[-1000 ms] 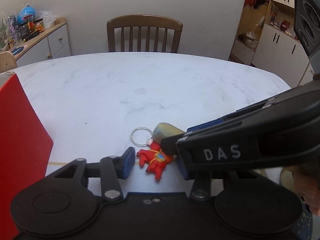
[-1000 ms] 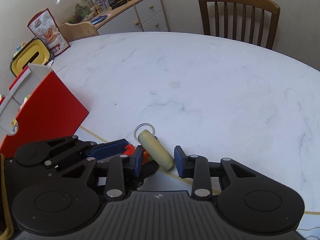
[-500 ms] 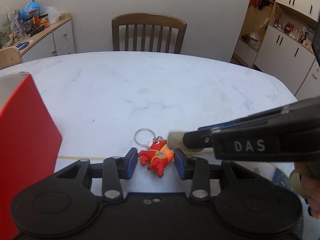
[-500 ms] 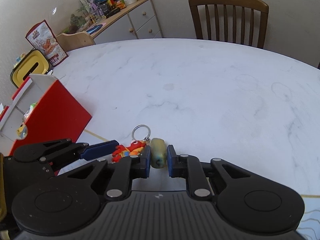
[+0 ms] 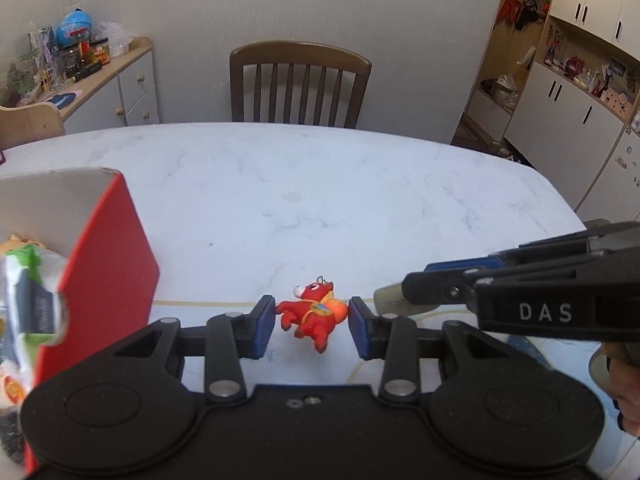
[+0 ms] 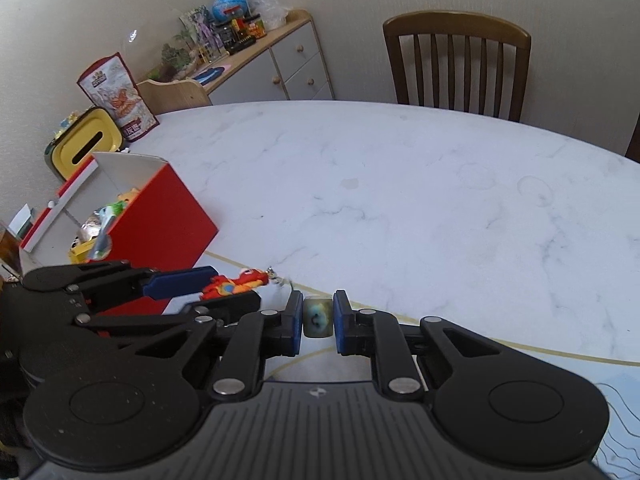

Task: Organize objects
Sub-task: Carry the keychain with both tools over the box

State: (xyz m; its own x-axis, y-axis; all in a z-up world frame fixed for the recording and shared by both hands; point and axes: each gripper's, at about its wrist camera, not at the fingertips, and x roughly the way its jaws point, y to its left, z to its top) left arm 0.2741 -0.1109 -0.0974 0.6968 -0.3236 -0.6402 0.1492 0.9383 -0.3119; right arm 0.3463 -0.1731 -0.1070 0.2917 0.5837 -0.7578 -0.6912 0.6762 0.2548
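Left gripper (image 5: 311,322) sits with its jaws partly apart and the red toy (image 5: 313,313) right between them, its ends against both blue pads, so it looks clamped on the toy above the table (image 5: 320,200). Over on the right wrist view, the right gripper (image 6: 317,320) has its jaws drawn in tight on a pale yellowish tube (image 6: 317,317), seen end-on, pads pressing both sides. From the left camera that same tube (image 5: 390,300) pokes out at 3 o'clock of the toy, just beside the left gripper's right finger, with the right gripper reaching in from the right edge, "DAS" on its side, and a hand (image 5: 624,392) at 4 o'clock. The two tools are crowded close together; a small chain at the toy's head runs toward the tube, though whether it joins it cannot be told. The red box (image 6: 160,220) stands open at 9 o'clock, packets and bits inside. A chair (image 5: 300,84) waits at 12 o'clock past the table, a cabinet (image 6: 280,60) at 11.
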